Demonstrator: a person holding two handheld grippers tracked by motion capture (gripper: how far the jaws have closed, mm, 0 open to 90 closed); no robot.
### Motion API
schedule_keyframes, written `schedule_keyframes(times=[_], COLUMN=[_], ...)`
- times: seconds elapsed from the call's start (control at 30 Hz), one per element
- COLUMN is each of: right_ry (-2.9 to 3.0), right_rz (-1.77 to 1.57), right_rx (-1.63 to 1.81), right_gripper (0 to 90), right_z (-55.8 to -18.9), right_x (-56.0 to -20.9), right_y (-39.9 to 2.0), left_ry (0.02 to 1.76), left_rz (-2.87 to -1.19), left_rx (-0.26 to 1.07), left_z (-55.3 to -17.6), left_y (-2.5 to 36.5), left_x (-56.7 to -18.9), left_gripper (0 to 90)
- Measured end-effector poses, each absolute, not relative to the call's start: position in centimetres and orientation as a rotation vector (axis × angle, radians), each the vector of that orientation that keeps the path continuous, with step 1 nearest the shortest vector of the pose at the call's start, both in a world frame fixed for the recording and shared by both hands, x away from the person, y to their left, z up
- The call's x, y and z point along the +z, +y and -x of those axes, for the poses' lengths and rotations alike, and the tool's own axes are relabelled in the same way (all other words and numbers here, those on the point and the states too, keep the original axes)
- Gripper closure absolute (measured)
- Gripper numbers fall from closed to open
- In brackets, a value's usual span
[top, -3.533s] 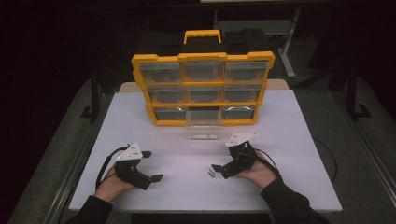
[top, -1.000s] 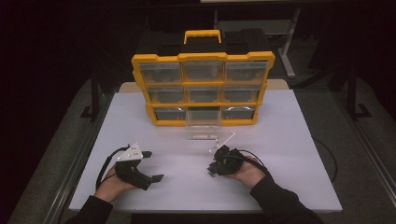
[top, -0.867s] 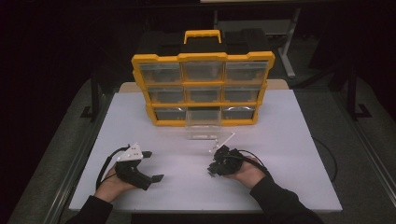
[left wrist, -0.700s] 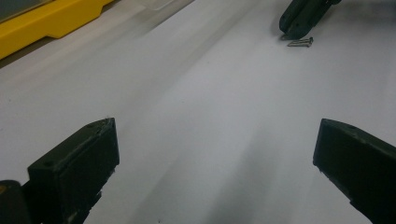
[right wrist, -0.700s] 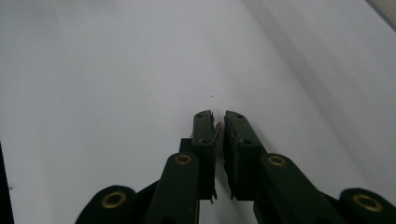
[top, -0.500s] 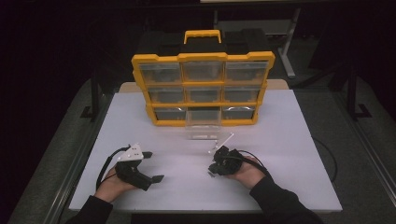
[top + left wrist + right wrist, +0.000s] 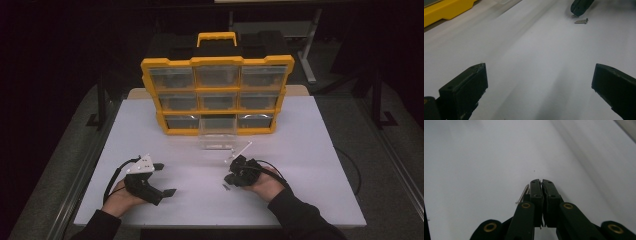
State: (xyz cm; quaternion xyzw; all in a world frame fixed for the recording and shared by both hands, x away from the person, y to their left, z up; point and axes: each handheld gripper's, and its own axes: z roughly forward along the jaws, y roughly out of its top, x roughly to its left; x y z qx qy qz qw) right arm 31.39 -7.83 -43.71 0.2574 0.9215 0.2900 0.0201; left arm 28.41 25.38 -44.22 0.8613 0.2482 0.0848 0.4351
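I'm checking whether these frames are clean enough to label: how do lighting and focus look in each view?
High view: white table evenly lit, surroundings nearly black, yellow organizer sharp. Left gripper view: the near claw fingers are soft, the screw small but readable, broad soft shadow bands on the table. Right gripper view: shut right claw crisp, screw beside it slightly blurred, tabletop washed out.
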Motion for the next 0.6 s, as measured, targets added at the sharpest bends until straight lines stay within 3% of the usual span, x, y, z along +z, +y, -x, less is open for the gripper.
schedule_keyframes(times=[0.6], right_ry=[2.836], right_rz=[-0.823], right_rx=[0.924], right_gripper=[88.8], right_z=[-31.66], right_x=[-42.81], right_y=[-8.63], left_ry=[0.623], left_rz=[-2.135], left_rx=[0.215], left_z=[-28.39], left_y=[25.46], left_x=[-44.22], left_gripper=[0.0])
